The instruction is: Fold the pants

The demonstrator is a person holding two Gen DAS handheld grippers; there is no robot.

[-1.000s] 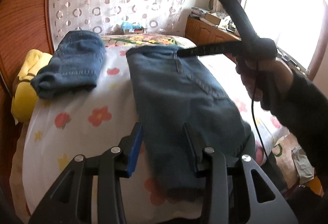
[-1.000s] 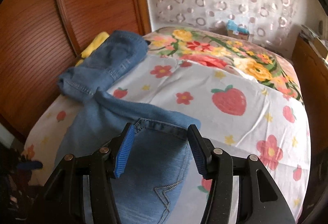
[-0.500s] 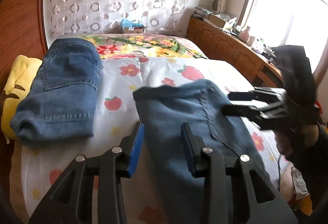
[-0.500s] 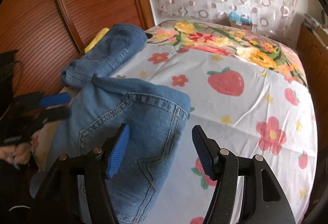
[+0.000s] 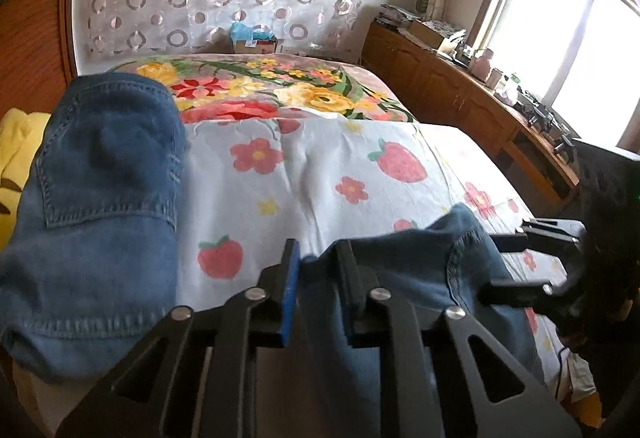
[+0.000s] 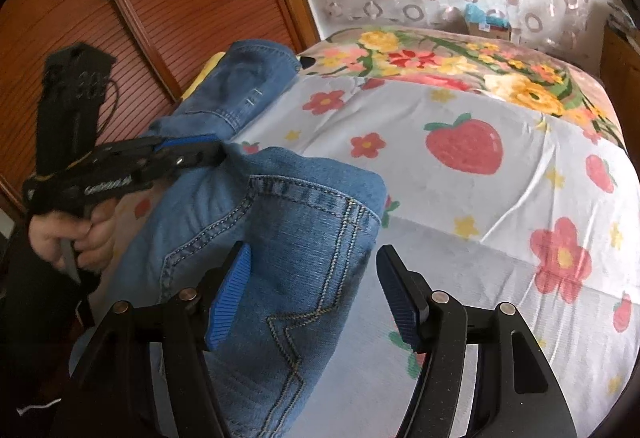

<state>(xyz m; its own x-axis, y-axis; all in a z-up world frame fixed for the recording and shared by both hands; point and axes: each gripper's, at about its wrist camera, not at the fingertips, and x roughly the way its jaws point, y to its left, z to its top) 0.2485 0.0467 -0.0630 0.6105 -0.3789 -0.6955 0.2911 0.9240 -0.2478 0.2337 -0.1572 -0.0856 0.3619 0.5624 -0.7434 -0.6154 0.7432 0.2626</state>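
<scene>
A pair of blue jeans lies on the near part of the bed, its top edge bunched and folded; it also shows in the left wrist view. My left gripper is shut on the jeans' left corner; it shows from the side in the right wrist view. My right gripper is open, its jaws straddling the jeans' right edge near the stitched pocket; it shows at the right of the left wrist view.
A second, folded pair of jeans lies at the bed's left side beside a yellow cloth. The bedsheet has a flower and strawberry print. A wooden wardrobe stands left, a wooden sideboard right, under the window.
Both grippers have drawn the jeans' top edge back toward the near side of the bed. The left gripper has closed on the denim corner. The right gripper stays open.
</scene>
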